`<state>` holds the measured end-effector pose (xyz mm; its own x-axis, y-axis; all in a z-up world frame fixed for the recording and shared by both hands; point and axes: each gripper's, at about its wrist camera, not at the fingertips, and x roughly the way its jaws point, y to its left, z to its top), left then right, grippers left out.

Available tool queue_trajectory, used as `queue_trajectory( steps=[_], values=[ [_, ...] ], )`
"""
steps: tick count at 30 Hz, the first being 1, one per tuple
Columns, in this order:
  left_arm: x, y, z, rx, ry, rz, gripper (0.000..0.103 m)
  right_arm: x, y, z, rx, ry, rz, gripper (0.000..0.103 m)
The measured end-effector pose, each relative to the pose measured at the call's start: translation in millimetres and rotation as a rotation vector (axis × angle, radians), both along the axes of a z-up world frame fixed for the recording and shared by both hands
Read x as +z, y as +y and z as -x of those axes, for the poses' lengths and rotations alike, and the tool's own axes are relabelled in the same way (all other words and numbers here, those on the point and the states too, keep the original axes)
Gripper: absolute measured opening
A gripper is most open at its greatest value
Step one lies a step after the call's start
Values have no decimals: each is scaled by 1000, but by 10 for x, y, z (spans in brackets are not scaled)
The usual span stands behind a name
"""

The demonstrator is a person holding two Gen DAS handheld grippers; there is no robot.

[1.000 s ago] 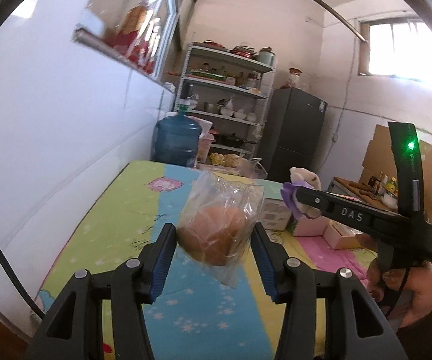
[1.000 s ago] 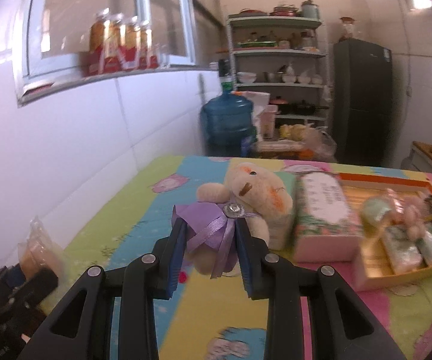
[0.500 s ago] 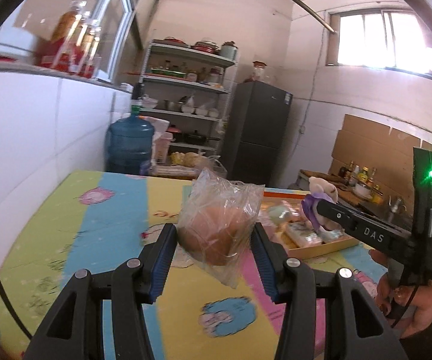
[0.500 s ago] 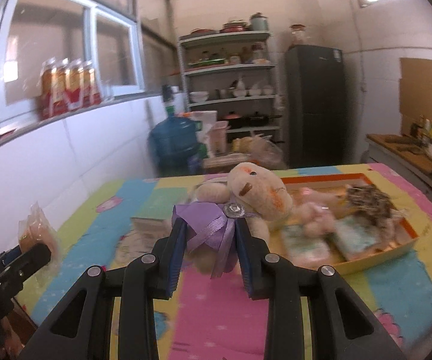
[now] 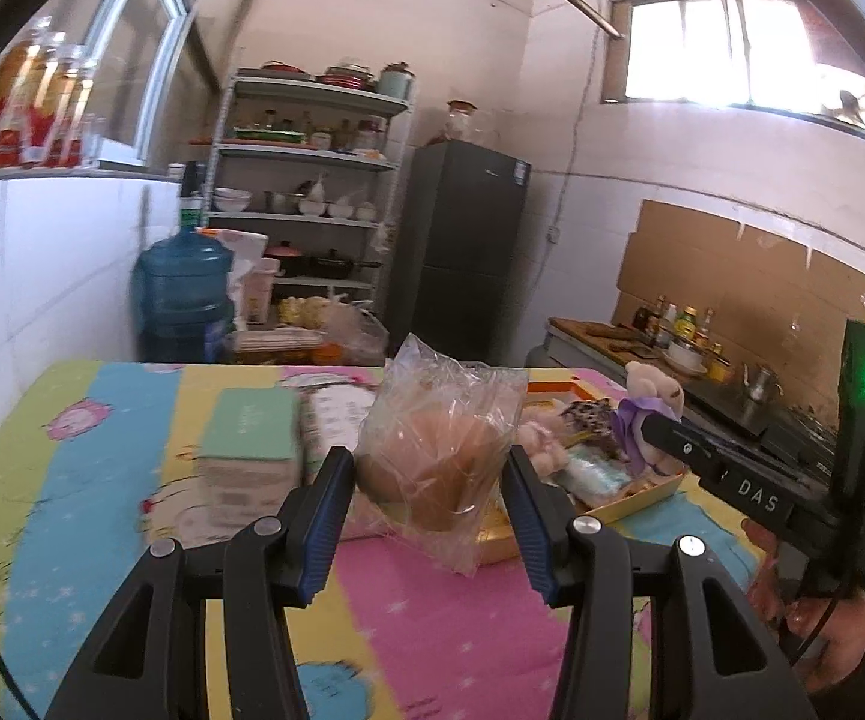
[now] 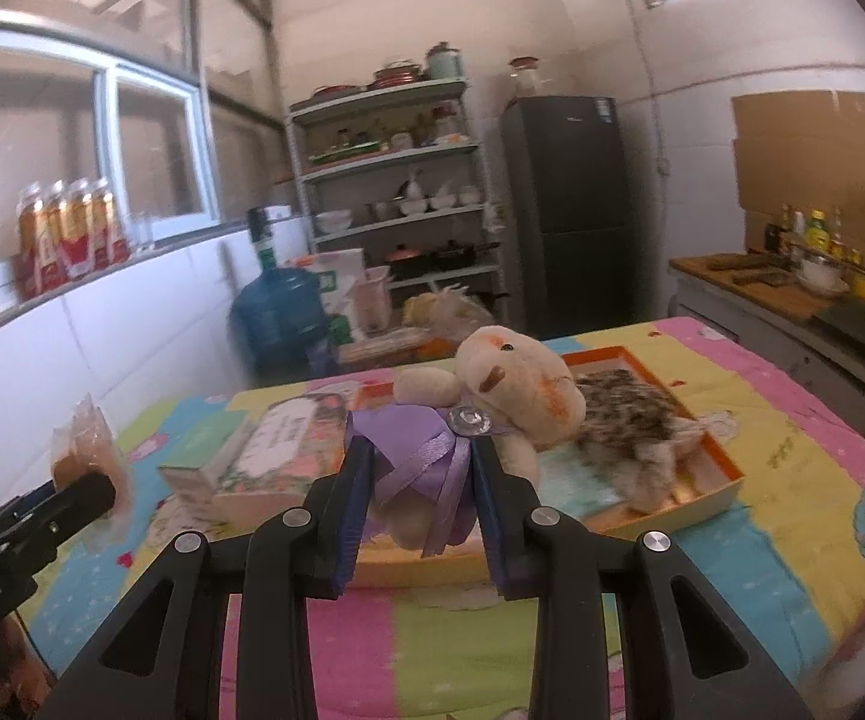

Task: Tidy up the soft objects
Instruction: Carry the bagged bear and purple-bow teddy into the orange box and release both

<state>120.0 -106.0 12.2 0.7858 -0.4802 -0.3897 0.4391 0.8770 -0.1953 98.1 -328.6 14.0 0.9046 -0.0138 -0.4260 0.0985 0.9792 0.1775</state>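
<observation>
While my left gripper (image 5: 429, 483) clamps its jaws on the bagged bun (image 5: 432, 468), my right gripper (image 6: 417, 474) pinches the plush bear (image 6: 492, 396) above the tray (image 6: 726, 480).

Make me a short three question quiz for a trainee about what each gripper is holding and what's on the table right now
1. True or false: the left gripper is shut on a bagged bun.
2. Multiple choice: what does the right gripper hold? A) a tissue box B) a plush bear in a purple dress C) a water jug
3. Fill in: the soft items already put away lie in an orange-rimmed ____ on the table.

Key: 1 true; 2 B; 3 tray. The boxes stand beside the tray, on its left in the right wrist view.
</observation>
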Motion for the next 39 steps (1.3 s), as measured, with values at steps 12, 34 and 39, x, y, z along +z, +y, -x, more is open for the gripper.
queue_trajectory(
  steps=[12,34,39],
  values=[
    [-97,-760,-337,-63,52,-4,51,-119,-669,-82,-56,10,-42,34],
    [-651,-1174,-916,-11,215,-74,51,-439,-815,-672,86,83,-72,34],
    [-721,-1188,-1028,6,260,-74,51,-520,-816,-796,89,109,-67,34]
  ],
)
